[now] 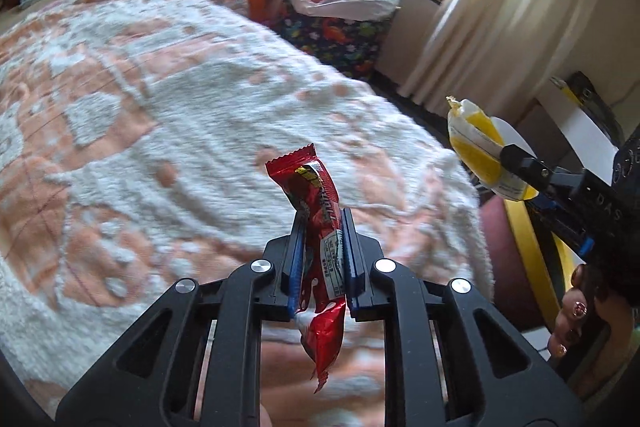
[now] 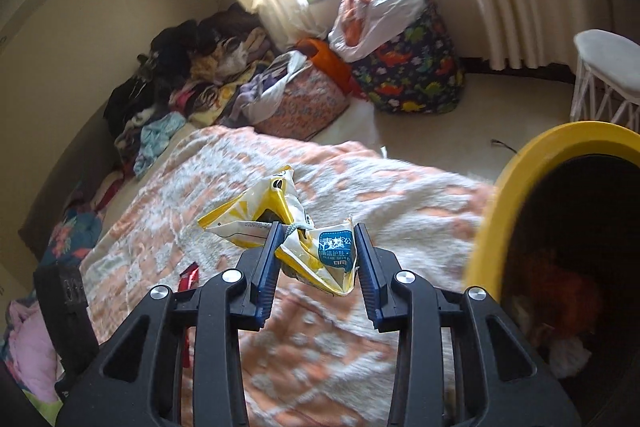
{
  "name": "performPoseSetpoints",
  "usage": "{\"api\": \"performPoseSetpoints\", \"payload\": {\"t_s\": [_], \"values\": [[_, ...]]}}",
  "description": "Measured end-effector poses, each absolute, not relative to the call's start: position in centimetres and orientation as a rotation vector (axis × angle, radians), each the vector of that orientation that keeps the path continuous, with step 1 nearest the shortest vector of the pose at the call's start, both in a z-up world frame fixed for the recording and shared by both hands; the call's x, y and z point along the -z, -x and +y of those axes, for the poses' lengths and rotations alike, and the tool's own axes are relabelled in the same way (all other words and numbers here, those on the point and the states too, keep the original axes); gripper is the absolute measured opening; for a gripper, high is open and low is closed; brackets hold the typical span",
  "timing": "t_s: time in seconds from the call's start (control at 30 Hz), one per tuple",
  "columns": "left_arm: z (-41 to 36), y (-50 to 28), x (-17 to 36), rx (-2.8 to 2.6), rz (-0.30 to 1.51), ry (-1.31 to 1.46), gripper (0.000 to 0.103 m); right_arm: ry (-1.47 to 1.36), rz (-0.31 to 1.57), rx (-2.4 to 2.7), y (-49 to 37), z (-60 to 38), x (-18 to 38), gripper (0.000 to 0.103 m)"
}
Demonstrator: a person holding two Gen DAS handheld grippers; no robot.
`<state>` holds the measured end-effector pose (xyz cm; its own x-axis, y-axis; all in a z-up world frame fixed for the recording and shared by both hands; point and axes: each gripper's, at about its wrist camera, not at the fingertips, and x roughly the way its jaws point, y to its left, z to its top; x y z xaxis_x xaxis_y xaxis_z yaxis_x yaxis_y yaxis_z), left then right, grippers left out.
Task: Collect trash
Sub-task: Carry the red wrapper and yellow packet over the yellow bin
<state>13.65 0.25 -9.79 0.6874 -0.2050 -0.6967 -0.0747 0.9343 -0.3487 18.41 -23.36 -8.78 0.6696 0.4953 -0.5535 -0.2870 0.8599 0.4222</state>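
Note:
My left gripper (image 1: 322, 217) is shut on a red snack wrapper (image 1: 320, 231) and holds it upright above the peach-and-white blanket (image 1: 160, 99). My right gripper (image 2: 318, 229) is shut on a crumpled yellow-and-white wrapper (image 2: 296, 227) with a blue label, held above the blanket (image 2: 280, 347). That wrapper (image 1: 478, 147) and the right gripper (image 1: 516, 161) also show at the right of the left wrist view. A yellow-rimmed bin (image 2: 504, 195) with a dark inside stands just right of the right gripper; some trash lies in it. Its rim shows in the left wrist view (image 1: 528, 259).
Piles of clothes (image 2: 192, 75) lie along the far side of the bed. A dinosaur-print bag (image 2: 412, 67) with a white plastic bag (image 2: 384, 15) on it stands by the curtained window. A white stool (image 2: 608, 75) stands at far right. The left gripper's body (image 2: 64, 307) shows at lower left.

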Motion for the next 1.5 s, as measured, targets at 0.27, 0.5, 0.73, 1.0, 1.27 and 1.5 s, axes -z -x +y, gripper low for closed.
{"api": "performPoseSetpoints", "payload": {"t_s": [0.27,0.5,0.73,1.0,1.27,1.5], "values": [[-3.6,-13.7,8.9,0.147,0.811,0.335,0.011,-0.385,0.688,-0.361,-17.3,-28.8,8.5,0.034],[-6.9,-13.7,7.9,0.207,0.801,0.298,0.011,-0.424,0.664,-0.296,-16.3,-32.3,8.1,0.034],[-10.1,-13.4,7.0,0.268,0.788,0.253,0.011,-0.449,0.647,-0.226,-15.5,-35.2,7.8,0.034],[-13.7,-13.2,6.3,0.341,0.778,0.195,0.011,-0.473,0.644,-0.142,-14.6,-38.7,8.2,0.034],[-17.2,-13.4,5.9,0.412,0.779,0.128,0.011,-0.513,0.644,-0.054,-13.8,-42.2,8.6,0.034],[-20.0,-14.2,5.9,0.463,0.786,0.080,0.012,-0.560,0.668,-0.004,-13.5,-44.0,9.3,0.034]]}}
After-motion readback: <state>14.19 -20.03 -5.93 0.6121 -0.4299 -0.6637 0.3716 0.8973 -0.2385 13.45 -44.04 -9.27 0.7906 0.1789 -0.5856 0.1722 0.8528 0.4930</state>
